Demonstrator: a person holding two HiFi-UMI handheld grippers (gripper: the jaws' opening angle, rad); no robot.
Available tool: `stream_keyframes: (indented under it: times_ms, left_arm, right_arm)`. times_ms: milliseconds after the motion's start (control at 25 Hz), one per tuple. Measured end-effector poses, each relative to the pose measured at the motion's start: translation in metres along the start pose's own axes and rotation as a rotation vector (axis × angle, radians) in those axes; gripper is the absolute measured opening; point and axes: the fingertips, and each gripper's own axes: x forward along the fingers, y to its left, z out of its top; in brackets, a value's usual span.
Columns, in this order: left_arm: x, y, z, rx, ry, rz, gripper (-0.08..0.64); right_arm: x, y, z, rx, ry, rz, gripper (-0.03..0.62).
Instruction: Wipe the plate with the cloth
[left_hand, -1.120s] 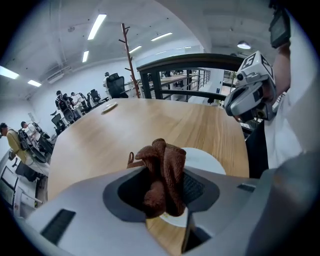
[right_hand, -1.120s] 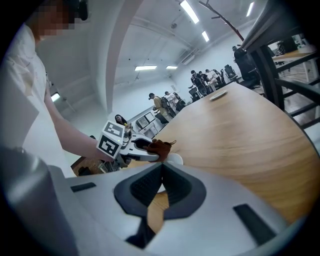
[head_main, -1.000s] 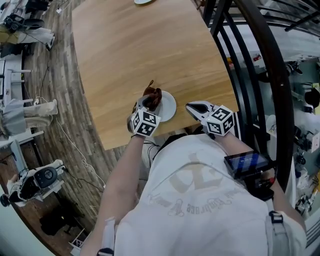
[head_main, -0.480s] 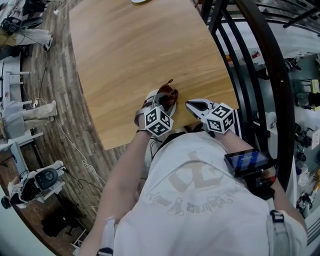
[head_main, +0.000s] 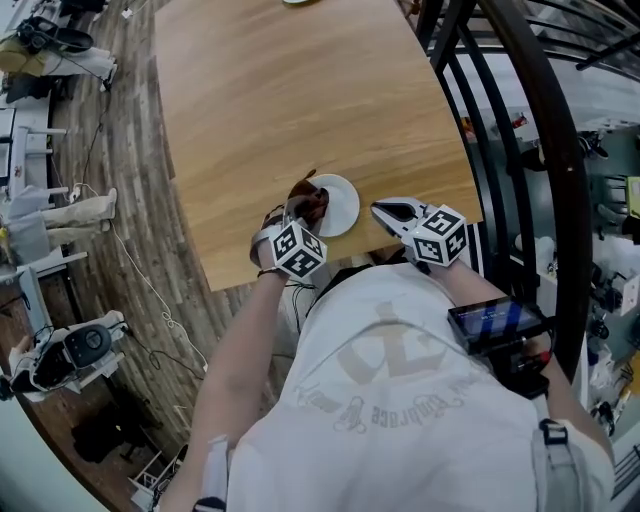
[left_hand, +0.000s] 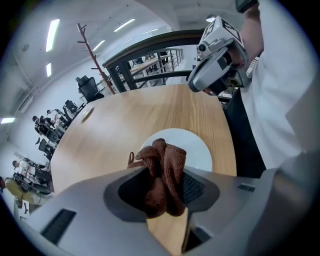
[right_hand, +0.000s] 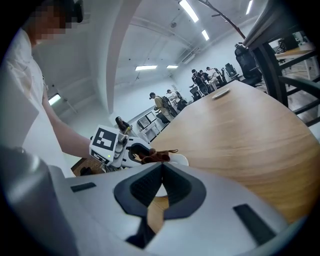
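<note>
At the worktop's (head_main: 270, 100) near edge, the left hand-held gripper (head_main: 298, 206) pinches the brown cloth (head_main: 309, 196) over the plate's (head_main: 342, 205) 9 o'clock rim for wiping; the right hand-held gripper (head_main: 388, 212), pressed together and empty, idles at 3 o'clock.

Brightly, evenly lit from ceiling strips (right_hand: 192, 11); pale sheen across the wooden surface (head_main: 290, 110), shadows faint. Strongly bent at the edges in both gripper views, corners black. Slightly soft close up on the left tool (left_hand: 164, 190).
</note>
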Motion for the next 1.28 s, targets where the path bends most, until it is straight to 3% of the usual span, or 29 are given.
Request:
stream_keyframes:
  times_ms: [160,360,680,1000,1160,1280]
  left_arm:
    - [-0.005,0.008,-0.012,-0.035,0.024,0.034,0.169]
    - [-0.006,0.008,-0.019,0.009,0.075,0.046,0.169]
    - [0.009,-0.015,0.031,0.114,0.018,-0.037,0.169]
    - [0.032,-0.030,0.084,0.123,-0.037,-0.144,0.169]
    - [0.028,-0.050,0.087,0.105,-0.048,-0.238,0.169]
    - [0.024,-0.055,0.070,0.093,-0.012,-0.237,0.169]
  right_arm:
    - [0.001,-0.005,-0.001,-0.002,0.006,0.008,0.014]
    - [0.000,-0.007,-0.001,0.001,0.002,0.007,0.012]
    - [-0.016,-0.018,-0.001,0.043,-0.025,-0.044,0.012]
    - [-0.035,-0.037,-0.007,0.081,-0.053,-0.090,0.014]
    - [-0.038,-0.039,-0.010,0.091,-0.058,-0.096,0.014]
    - [-0.035,-0.039,-0.011,0.088,-0.056,-0.088,0.014]
